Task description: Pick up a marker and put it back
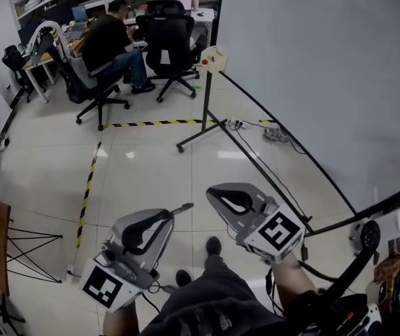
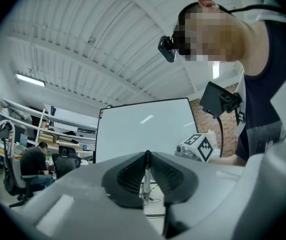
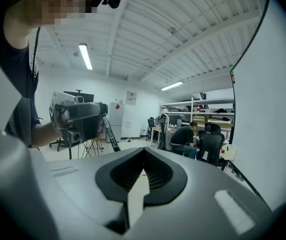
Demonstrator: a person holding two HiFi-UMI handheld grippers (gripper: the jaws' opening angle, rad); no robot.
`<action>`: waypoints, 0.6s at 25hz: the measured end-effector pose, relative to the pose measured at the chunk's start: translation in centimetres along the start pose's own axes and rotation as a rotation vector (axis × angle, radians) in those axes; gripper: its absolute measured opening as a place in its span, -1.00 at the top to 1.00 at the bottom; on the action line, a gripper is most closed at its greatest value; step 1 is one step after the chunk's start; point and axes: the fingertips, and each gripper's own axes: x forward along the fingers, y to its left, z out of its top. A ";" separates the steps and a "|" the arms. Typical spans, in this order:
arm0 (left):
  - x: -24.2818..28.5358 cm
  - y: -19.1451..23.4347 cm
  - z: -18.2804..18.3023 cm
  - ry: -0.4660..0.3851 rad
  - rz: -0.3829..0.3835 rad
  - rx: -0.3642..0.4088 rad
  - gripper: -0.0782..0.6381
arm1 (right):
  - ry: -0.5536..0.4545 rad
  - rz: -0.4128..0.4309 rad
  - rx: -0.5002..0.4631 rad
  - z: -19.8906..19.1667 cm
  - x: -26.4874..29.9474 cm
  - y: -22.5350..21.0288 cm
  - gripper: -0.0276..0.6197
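Left tongs (image 2: 146,156) clamped on marker (image 2: 145,176); thin barrel pokes past tips, held in air over floor (image 1: 151,159). Right tongs (image 3: 144,153) pressed together, empty. Pick-up done; put-back remains (probably at whiteboard (image 1: 312,68), resting spot not visible).

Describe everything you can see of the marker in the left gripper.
The marker is a slim, dark stick with a pale printed strip along its barrel. The left gripper has its jaws shut on it, lengthwise; one end juts past the jaw tips, in the air over the tiled floor. Nothing else touches it.
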 end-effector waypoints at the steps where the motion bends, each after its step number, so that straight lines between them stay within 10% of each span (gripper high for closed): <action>1: -0.6 -0.5 0.1 -0.006 -0.010 -0.007 0.67 | 0.011 -0.009 0.005 -0.2 -0.5 0.9 0.91; 15: 2.5 -9.9 0.8 -0.029 -0.065 -0.004 0.67 | 0.035 0.002 -0.020 -1.6 -9.4 2.4 0.91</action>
